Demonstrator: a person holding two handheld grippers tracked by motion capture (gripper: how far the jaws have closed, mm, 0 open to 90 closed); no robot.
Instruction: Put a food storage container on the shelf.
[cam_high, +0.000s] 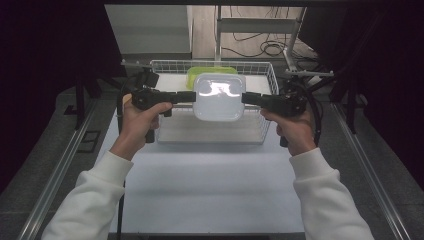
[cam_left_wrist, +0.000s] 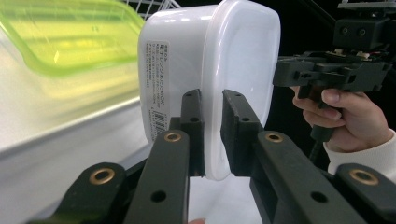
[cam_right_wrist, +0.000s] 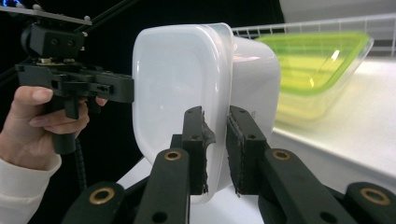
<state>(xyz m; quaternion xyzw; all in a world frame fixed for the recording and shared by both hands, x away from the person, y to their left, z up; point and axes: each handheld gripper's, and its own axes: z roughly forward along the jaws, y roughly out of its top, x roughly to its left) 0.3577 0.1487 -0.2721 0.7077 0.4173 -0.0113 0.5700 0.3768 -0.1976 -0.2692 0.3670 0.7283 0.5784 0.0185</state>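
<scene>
Lid-rim grip on both sides: white square plastic container w/ lid (cam_high: 218, 97) hangs level over wire basket (cam_high: 260, 67) centre, btwn 2 clamped tongs, left gripper (cam_high: 191, 96) & right gripper (cam_high: 246, 98) equally near, w/ green-lidded box (cam_high: 210, 71) behind at basket's far edge.

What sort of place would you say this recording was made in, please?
Probably a lab data-collection bench: a white table framed by aluminium rails, dark curtains around it, loose cables on the floor, and a wire basket of food containers.
</scene>
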